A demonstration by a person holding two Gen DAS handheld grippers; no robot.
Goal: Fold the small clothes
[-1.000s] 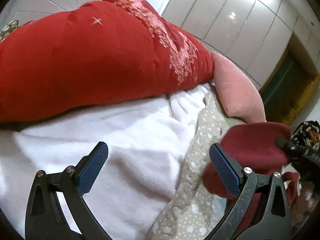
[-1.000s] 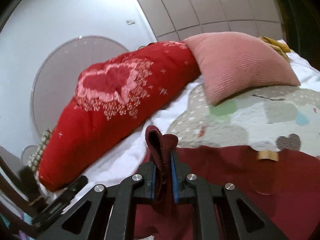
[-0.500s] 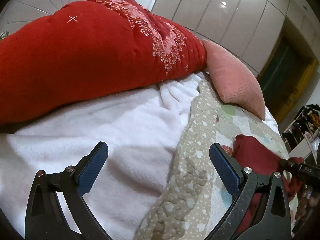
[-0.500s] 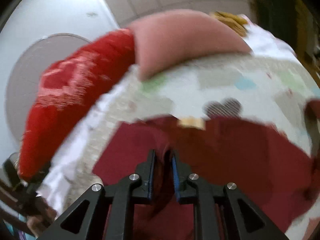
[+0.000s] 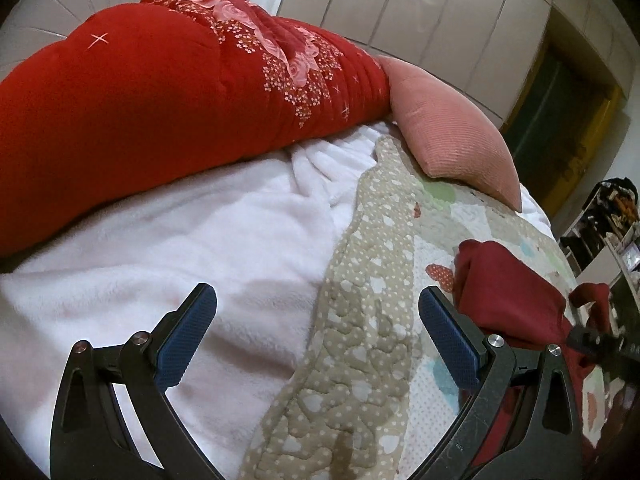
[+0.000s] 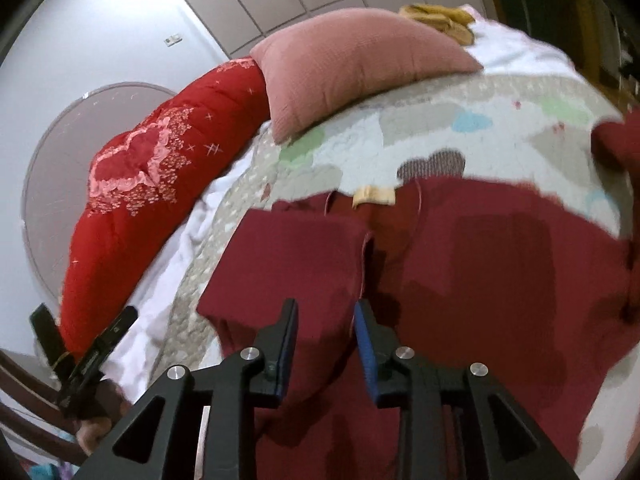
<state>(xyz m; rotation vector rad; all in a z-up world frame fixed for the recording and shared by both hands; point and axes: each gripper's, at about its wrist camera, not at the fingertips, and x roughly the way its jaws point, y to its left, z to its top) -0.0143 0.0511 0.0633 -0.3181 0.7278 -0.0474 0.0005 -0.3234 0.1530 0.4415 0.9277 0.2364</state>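
- While the right tongs hung low over the dark red garment, their jaws were opening, with cloth under and between the tips but no pad pressing it, so I judged a fold flap was being let go.
- Garment lay spread on the patchwork quilt of the bed, a tan label at its far edge, one flap folded over on the left side of the right wrist view.
- Left tongs stood wide apart, nothing between them, hovering over the seam where white fleece blanket met quilt; garment's bunched end lay just beside the right-hand finger, not touched.
- To do the release well, in my view: finish opening fully before lifting, pull straight back so the pads don't drag the flap open.
- Check flap edge runs parallel to the centre seam; right wrist view was blurred, so edge alignment was hard to judge.
- Next likely the far side: left tongs should take the bunched end by a single layer, near a corner.
- Risk: soft quilt rucking under a low drag, and the pink pillow and red duvet stayed well apart, no obstacle.
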